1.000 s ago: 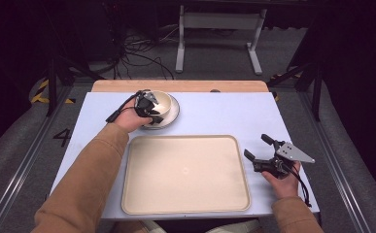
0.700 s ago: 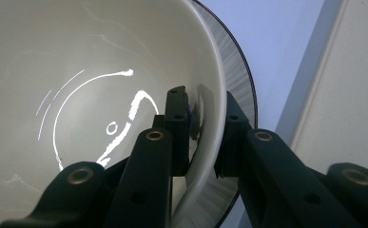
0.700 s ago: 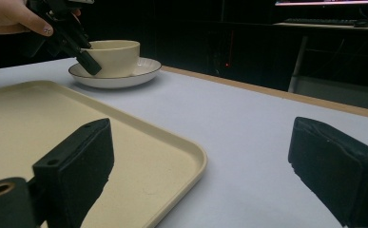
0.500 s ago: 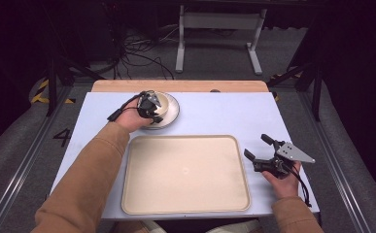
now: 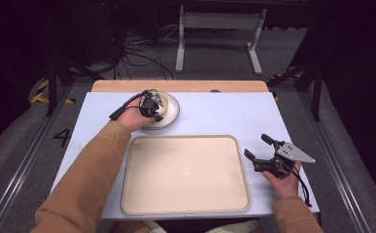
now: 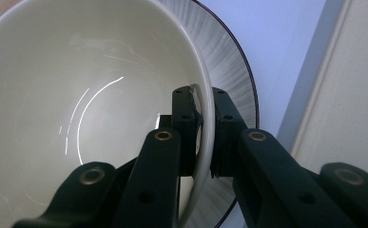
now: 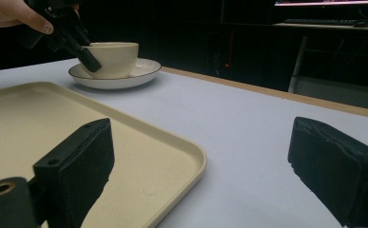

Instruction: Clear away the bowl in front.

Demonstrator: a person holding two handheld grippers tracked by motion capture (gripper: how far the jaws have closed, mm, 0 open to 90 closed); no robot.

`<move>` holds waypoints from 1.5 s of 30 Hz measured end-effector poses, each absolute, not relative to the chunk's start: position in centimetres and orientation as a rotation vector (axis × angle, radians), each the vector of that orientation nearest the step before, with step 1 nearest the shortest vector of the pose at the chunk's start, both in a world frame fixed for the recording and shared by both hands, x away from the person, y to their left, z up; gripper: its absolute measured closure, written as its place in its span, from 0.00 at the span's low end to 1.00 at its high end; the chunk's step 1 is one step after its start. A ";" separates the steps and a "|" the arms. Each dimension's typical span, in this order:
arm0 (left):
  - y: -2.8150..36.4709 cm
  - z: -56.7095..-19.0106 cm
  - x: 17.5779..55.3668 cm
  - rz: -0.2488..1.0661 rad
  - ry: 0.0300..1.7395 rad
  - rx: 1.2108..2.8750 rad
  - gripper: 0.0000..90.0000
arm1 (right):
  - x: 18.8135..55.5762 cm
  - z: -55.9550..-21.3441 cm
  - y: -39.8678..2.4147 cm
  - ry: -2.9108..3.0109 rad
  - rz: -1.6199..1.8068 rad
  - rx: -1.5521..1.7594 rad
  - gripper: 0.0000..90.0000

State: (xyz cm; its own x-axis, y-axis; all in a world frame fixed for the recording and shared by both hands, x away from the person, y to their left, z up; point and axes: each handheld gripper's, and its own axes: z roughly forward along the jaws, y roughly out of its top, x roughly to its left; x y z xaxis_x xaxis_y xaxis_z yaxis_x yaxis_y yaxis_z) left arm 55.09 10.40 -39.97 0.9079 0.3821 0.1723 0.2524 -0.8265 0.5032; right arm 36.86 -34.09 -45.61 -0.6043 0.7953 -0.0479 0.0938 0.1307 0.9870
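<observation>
A cream bowl [image 5: 160, 101] stands on a grey-streaked plate [image 5: 172, 115] at the back left of the table. My left gripper [image 5: 152, 108] reaches over it from the near side. In the left gripper view the jaws of the left gripper [image 6: 202, 102] pinch the bowl [image 6: 77, 95] by its rim, one pad inside and one outside, above the plate [image 6: 234, 71]. My right gripper [image 5: 256, 146] rests at the front right beside the tray [image 5: 185, 172], jaws wide apart with nothing between them. The right gripper view has the right gripper [image 7: 200, 166] low over the table, with the bowl [image 7: 112, 57] far off.
A large beige tray [image 7: 29, 114] lies bare in the middle front of the pale blue table [image 5: 224, 116]. A wooden strip runs along the table's far edge. Cables and a metal stand are on the floor behind.
The left hand has shifted very slightly at the bowl. The right hand has kept still.
</observation>
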 end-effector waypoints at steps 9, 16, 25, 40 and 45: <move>10.8 -39.3 54.9 0.352 0.477 2.563 0.92 | 36.9 -45.6 -34.1 1.818 1.521 0.859 0.09; 10.9 -38.8 54.6 0.326 0.488 2.565 0.92 | 36.9 -45.6 -34.1 1.819 1.522 0.858 0.09; 10.7 -37.1 53.9 0.336 0.461 2.580 0.92 | 36.8 -45.6 -34.1 1.819 1.521 0.855 0.09; 9.6 -34.3 51.9 0.363 0.429 2.606 0.92 | 36.8 -45.6 -34.1 1.821 1.521 0.854 0.09; 9.1 -33.3 50.9 0.348 0.420 2.591 0.92 | 36.8 -45.6 -34.0 1.821 1.523 0.852 0.09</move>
State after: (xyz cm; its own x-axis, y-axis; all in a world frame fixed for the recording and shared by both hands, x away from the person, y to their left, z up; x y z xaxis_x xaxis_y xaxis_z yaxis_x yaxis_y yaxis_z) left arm 50.90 9.11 -33.34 0.9202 0.3542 0.1667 0.2297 -0.8334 0.5027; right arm 36.83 -34.05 -45.62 -0.6070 0.7932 -0.0493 0.0917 0.1315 0.9871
